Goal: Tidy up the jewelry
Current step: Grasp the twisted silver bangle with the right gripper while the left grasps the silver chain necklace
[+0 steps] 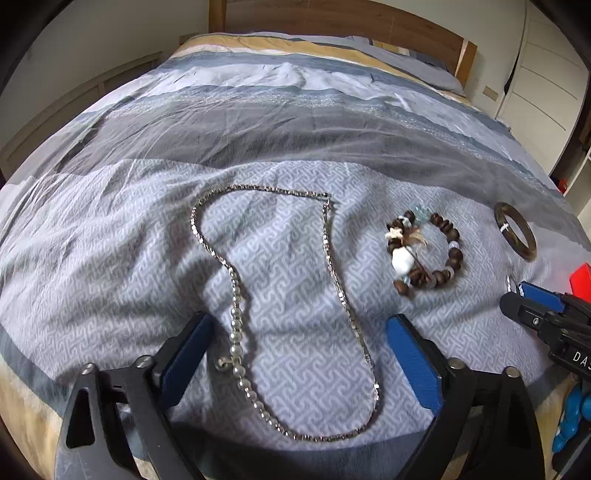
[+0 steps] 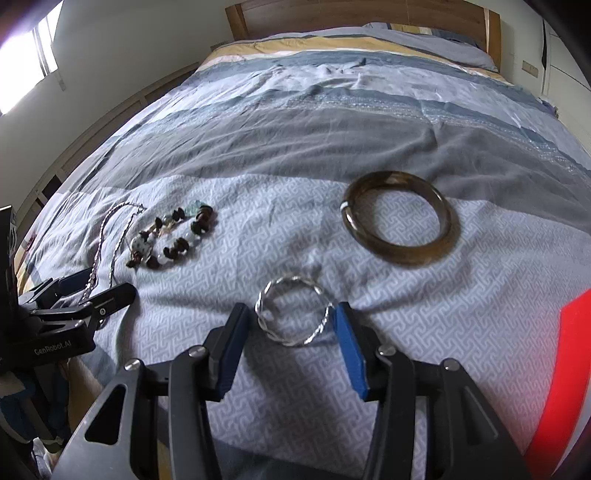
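A silver chain necklace [image 1: 236, 332] with a run of pearls lies in a long loop on the patterned bedspread [image 1: 110, 258]. My left gripper [image 1: 301, 325] stands wide open low over its near end, a finger on each side, touching nothing. A thin twisted silver bangle [image 2: 295, 278] lies flat between the fingers of my right gripper [image 2: 291, 312]. The pads sit close beside its rim without clamping it. A brown beaded bracelet [image 1: 424, 251] with a white stone and a dark brown bangle [image 2: 400, 221] lie further out on the bed.
A red object [image 2: 569, 369] sits at the right edge, near my right gripper [image 1: 532, 306]. My left gripper [image 2: 96, 288] shows at the left of the right wrist view. The bed's near edge runs just below both grippers. A wooden headboard [image 1: 351, 22] stands far back.
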`<state>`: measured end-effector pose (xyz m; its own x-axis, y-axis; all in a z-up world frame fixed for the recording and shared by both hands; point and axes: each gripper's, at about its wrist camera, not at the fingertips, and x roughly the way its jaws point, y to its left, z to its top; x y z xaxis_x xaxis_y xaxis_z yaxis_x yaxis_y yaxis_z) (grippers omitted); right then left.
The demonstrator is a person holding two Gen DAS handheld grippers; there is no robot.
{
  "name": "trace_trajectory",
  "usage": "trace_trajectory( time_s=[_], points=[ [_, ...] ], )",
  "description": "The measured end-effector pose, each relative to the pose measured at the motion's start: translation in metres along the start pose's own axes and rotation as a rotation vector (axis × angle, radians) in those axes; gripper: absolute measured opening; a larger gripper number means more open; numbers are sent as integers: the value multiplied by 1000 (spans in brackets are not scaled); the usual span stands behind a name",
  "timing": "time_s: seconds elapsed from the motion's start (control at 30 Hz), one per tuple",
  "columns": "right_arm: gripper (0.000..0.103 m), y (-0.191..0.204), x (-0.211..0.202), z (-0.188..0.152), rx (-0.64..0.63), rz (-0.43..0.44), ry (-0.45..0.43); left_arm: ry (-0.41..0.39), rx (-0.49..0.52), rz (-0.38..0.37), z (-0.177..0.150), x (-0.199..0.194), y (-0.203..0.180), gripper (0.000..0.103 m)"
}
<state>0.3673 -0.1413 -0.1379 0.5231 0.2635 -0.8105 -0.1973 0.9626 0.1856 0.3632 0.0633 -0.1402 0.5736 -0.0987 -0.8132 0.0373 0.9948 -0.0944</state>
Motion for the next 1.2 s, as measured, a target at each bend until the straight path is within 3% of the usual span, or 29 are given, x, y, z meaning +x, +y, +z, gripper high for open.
trace_trajectory(
  time_s=[0.27,0.4,0.47,0.77,1.2],
  points=[
    [40,-2,-6,-4,23,26,-6,-23,-2,4,-3,-9,3,61],
    [40,0,-14,-12,36,34,-6,-23,5,-6,-6,-15,2,33],
    [40,1,-20,-17,42,35,-6,-17,4,-13,-9,-19,3,12],
    [40,14,-50,-45,34,51,3,-1,12,-23,-39,-54,3,12],
    [40,37,-117,-93,23,75,-29,-46,10,-22,-80,-130,4,12]
  ],
)
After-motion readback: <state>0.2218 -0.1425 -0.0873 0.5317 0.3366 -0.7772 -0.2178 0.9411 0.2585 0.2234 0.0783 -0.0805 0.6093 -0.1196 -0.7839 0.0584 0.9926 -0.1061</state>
